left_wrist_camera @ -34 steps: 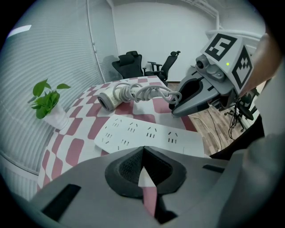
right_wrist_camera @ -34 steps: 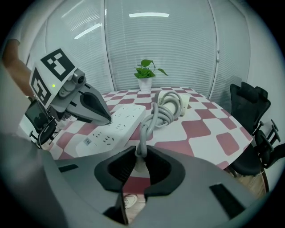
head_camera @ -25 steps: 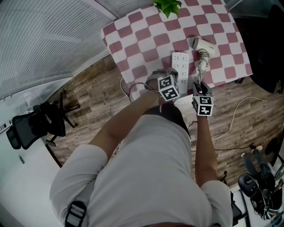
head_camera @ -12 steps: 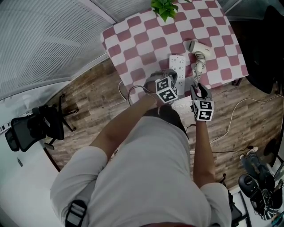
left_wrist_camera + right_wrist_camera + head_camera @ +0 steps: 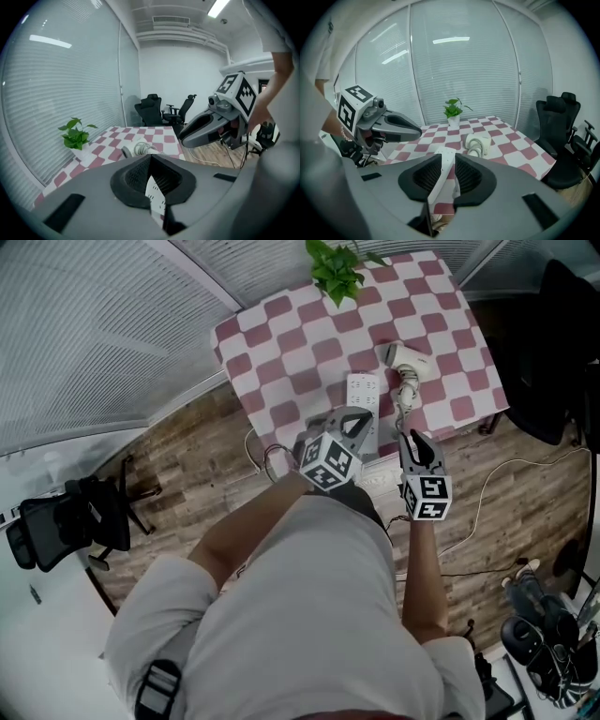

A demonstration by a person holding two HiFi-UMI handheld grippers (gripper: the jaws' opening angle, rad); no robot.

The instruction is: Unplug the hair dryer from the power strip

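A white hair dryer (image 5: 405,356) lies on the red-and-white checked table (image 5: 300,343), its cord bundled beside it toward the front edge. The white power strip (image 5: 362,390) lies left of it. Whether the plug sits in the strip is hidden. Both grippers hang above the table's front edge. My left gripper (image 5: 356,420) has its tips together with nothing in them; the strip (image 5: 153,194) shows behind them. My right gripper (image 5: 413,439) stands a little apart and its jaws are closing, with nothing between them. Past it lie the strip (image 5: 443,180) and the dryer (image 5: 478,143).
A potted plant (image 5: 336,268) stands at the table's far edge. Black office chairs stand at the left (image 5: 66,521) and the right (image 5: 562,343). White cables (image 5: 487,493) trail over the wooden floor. A blind-covered glass wall (image 5: 94,324) runs behind the table.
Both grippers have risen from the table's front edge toward the head camera. The dryer and the strip lie where they were.
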